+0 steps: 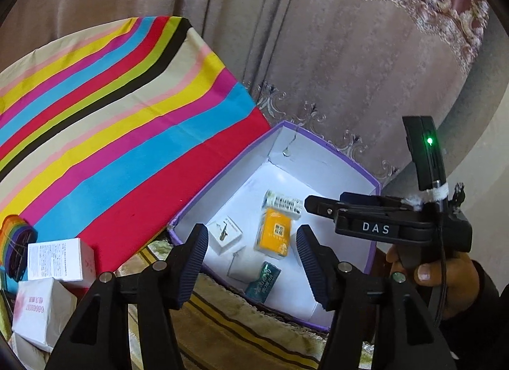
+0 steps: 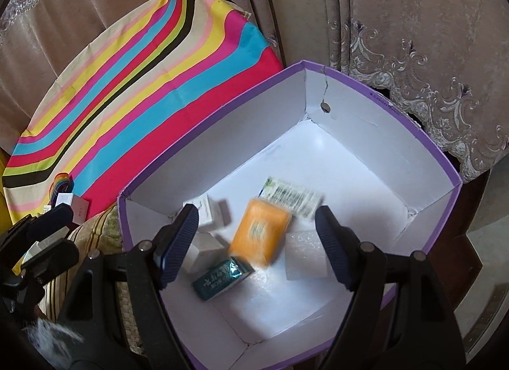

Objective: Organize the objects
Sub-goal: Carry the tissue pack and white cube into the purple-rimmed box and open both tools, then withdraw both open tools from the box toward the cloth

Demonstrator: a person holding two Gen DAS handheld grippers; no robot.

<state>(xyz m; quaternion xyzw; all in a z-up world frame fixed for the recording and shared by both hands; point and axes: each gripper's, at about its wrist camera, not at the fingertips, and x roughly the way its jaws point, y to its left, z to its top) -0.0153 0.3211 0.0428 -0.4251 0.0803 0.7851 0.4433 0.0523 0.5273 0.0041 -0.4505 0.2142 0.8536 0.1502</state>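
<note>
The box (image 2: pixel 439 179), purple outside and white inside, is where the sorting goes on, and it sits beside the striped cloth (image 1: pixel 127 122) with its open top facing both cameras. On its floor lie an orange packet (image 2: pixel 261 233), a barcoded carton (image 2: pixel 292 198), a teal packet (image 2: pixel 222 277) and several small white boxes (image 2: pixel 211 214). The orange packet is blurred in the right wrist view, so it may be moving; I cannot tell for sure.

The right tongs (image 2: pixel 254 242) hang directly over the box, fingers spread wide with nothing between them, the orange packet just below and ahead. The left tongs (image 1: pixel 251 261) are also spread and empty, held over the near-left rim of the box.

What is left to gather appears to be off to the left: white cartons (image 1: pixel 60 258) and a rainbow-coloured roll (image 1: pixel 16 242) at the cloth's lower edge, well apart from the box. The left tongs are the nearer pair to them, and the cartons lie down and to the left of those fingers. The top carton's long axis runs roughly crosswise in the left wrist view, so a grip across its short sides looks likely.

The box's near wall stands between the cartons and the box floor, so anything carried over must be lifted above the rim. The right tongs crowd the space over the box.
</note>
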